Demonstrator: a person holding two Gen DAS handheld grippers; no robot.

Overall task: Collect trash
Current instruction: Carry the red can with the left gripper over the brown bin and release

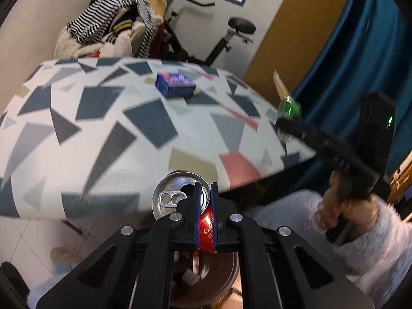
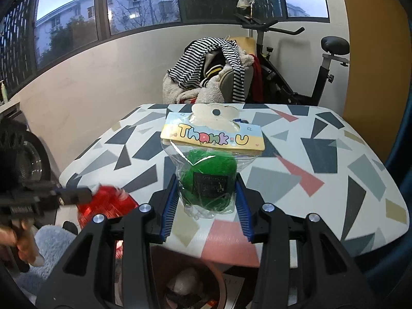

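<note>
My left gripper (image 1: 205, 193) is shut on the crushed wall of a red cola can (image 1: 180, 197), whose open silver top faces the camera. The can hangs above a brown round bin (image 1: 219, 280) with trash in it. In the right wrist view the red can (image 2: 106, 203) appears blurred at the left, held by the left gripper (image 2: 77, 195). My right gripper (image 2: 207, 186) is shut on a clear packet with a green ball and a "Thank U" card (image 2: 209, 180). The same packet (image 1: 288, 108) shows at the right of the left wrist view. The bin (image 2: 195, 283) lies below it.
A table (image 1: 103, 128) with a geometric patterned cloth carries a blue box (image 1: 175, 83). Behind it stand a chair piled with striped clothes (image 2: 211, 72) and an exercise bike (image 2: 309, 72). A blue curtain (image 1: 347, 51) hangs at the right. A person's hand in a fluffy sleeve (image 1: 360, 221) holds the right gripper.
</note>
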